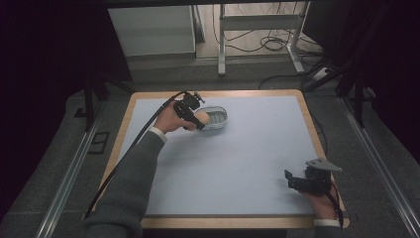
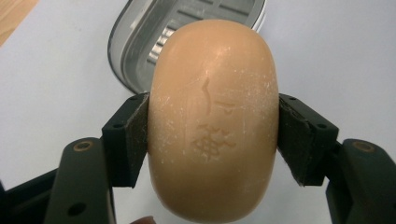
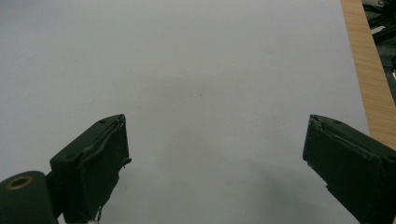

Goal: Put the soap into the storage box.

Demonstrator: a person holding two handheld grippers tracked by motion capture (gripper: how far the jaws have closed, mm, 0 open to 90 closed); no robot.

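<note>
A tan oval bar of soap point(image 2: 212, 119) with a stamped mark sits between the pads of my left gripper point(image 2: 213, 135), which is shut on it. Just beyond it lies a grey soap dish point(image 2: 140, 42) with a ribbed floor. From above, the left gripper point(image 1: 200, 121) holds the soap point(image 1: 202, 117) at the near left rim of the dish point(image 1: 218, 118), at the table's back left. My right gripper point(image 1: 288, 179) rests near the front right corner, jaws wide apart over bare mat point(image 3: 201, 84), with nothing between them point(image 3: 215, 149).
A pale blue mat point(image 1: 237, 158) covers the wooden table, whose edge point(image 3: 369, 84) runs close to the right gripper. A black cable point(image 1: 133, 144) trails from the left gripper off the table's left side. Beyond the table stand a desk frame and floor cables.
</note>
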